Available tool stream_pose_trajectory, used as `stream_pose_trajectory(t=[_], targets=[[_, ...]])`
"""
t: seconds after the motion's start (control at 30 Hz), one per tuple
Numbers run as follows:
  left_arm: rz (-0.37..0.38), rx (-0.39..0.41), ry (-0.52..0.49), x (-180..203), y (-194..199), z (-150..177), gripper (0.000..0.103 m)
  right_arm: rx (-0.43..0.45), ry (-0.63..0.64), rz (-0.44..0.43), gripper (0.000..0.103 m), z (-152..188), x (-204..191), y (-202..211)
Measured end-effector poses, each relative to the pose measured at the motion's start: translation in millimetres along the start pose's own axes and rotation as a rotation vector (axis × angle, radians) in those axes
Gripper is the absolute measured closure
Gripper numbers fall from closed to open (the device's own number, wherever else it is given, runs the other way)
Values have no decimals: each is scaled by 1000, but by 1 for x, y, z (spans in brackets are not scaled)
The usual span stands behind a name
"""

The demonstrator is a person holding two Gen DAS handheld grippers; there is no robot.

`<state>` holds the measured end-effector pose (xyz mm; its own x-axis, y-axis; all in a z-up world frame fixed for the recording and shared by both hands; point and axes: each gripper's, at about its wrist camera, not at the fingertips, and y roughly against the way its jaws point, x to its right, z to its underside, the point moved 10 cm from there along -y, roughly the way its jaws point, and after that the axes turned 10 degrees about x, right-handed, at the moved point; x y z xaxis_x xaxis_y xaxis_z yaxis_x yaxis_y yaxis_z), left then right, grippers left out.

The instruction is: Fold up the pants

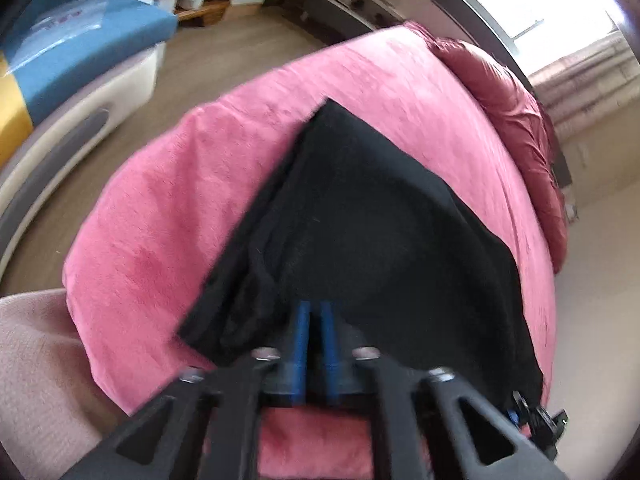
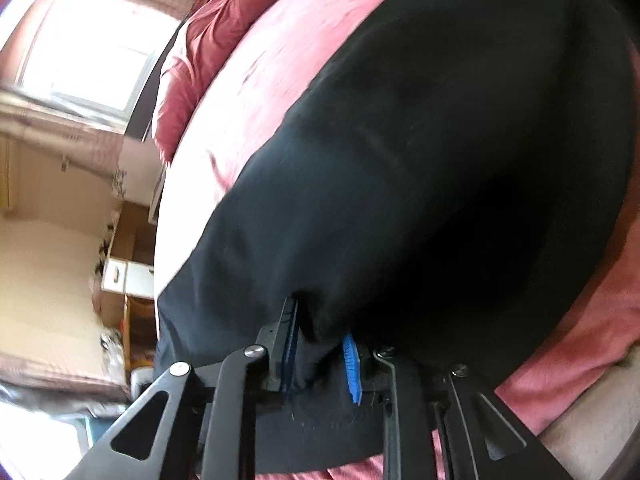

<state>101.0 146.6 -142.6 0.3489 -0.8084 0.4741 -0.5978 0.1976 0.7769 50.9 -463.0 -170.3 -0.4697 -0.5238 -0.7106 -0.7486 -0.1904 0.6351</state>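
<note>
**Ana:** Pants [image 1: 360, 216], black, lie spread on the pink blanket [image 1: 168, 208] that covers the bed. That is the left wrist view. They taper to a point toward the far side of the bed, and a bunched, wrinkled fold runs along their left edge.

**Ben:** And the left tongs [image 1: 316, 308]?

**Ana:** Their two blue pads [image 1: 301, 344] stand together, with only a thin slit between them. The tips sit at the near edge of the black cloth; whether any fabric is pinched between them I cannot tell. At the lower right, at the edge of the pants, a small part of the other tool shows.

**Ben:** What else is in that view?

**Ana:** A dark red pillow [image 1: 508, 92] at the head of the bed, a bright window [image 1: 536, 4] behind it, a tan floor [image 1: 224, 44], and a blue and white piece of furniture [image 1: 80, 40] at the left.

**Ben:** Now the right wrist view.

**Ana:** The pants [image 2: 420, 160] fill most of it, a broad dark sheet over the pink blanket [image 2: 256, 92]. The right tongs [image 2: 320, 328] have their blue pads [image 2: 351, 368] somewhat apart, and a tuft of the black fabric sits between them. The left pad lies against the cloth; the right pad stands clear of it.

**Ben:** Background?

**Ana:** The red pillow [image 2: 200, 52] and the window [image 2: 92, 40] at upper left, blurred.
</note>
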Motion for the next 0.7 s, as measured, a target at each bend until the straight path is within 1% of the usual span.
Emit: stream_pose_trajectory(t=[0.03, 0.07, 0.1, 0.13, 0.2, 0.23, 0.33, 0.37, 0.4, 0.43, 0.47, 0.5, 0.53, 0.57, 0.6, 0.63, 0.67, 0.7], targets=[[3, 9, 18, -2, 2, -2, 103, -7, 17, 11, 84, 0, 0, -1], [25, 18, 39, -3, 8, -6, 103, -7, 35, 23, 86, -1, 0, 0], [28, 28, 41, -4, 14, -9, 103, -2, 51, 29, 92, -1, -2, 3], [32, 45, 37, -5, 23, -14, 103, 3, 61, 34, 94, -2, -5, 7], [50, 89, 31, -8, 42, -26, 103, 4, 43, 11, 95, -2, -14, 19], [46, 105, 27, -11, 49, -30, 103, 8, 43, -4, 96, -3, -19, 24], [23, 152, 45, -29, 63, -41, 103, 39, 105, -29, 96, -3, -33, 43], [20, 134, 48, -32, 60, -39, 103, 41, 129, -21, 96, -2, -33, 44], [33, 111, 50, -33, 56, -35, 103, 33, 146, -2, 96, 1, -31, 41], [74, 66, 47, -24, 50, -24, 103, 21, 143, 15, 96, 5, -26, 35], [93, 49, 38, -22, 47, -15, 103, 9, 123, 27, 96, 6, -19, 29], [121, 25, 22, -9, 42, -6, 102, -8, 91, 35, 96, 9, -10, 20], [156, 0, 4, 5, 38, 6, 98, -15, 75, 33, 94, 10, -6, 14], [170, -25, -21, 18, 34, 15, 89, -20, 64, 30, 92, 12, 1, 11], [161, -42, -44, 25, 26, 22, 83, -15, 57, 21, 91, 12, 1, 8], [144, -51, -60, 27, 21, 28, 79, -6, 56, 7, 89, 12, 0, 7], [116, -59, -68, 26, 14, 34, 79, -3, 64, -6, 87, 11, 0, 7], [99, -68, -58, 26, 11, 40, 79, 1, 72, -26, 77, 10, -3, 7]])
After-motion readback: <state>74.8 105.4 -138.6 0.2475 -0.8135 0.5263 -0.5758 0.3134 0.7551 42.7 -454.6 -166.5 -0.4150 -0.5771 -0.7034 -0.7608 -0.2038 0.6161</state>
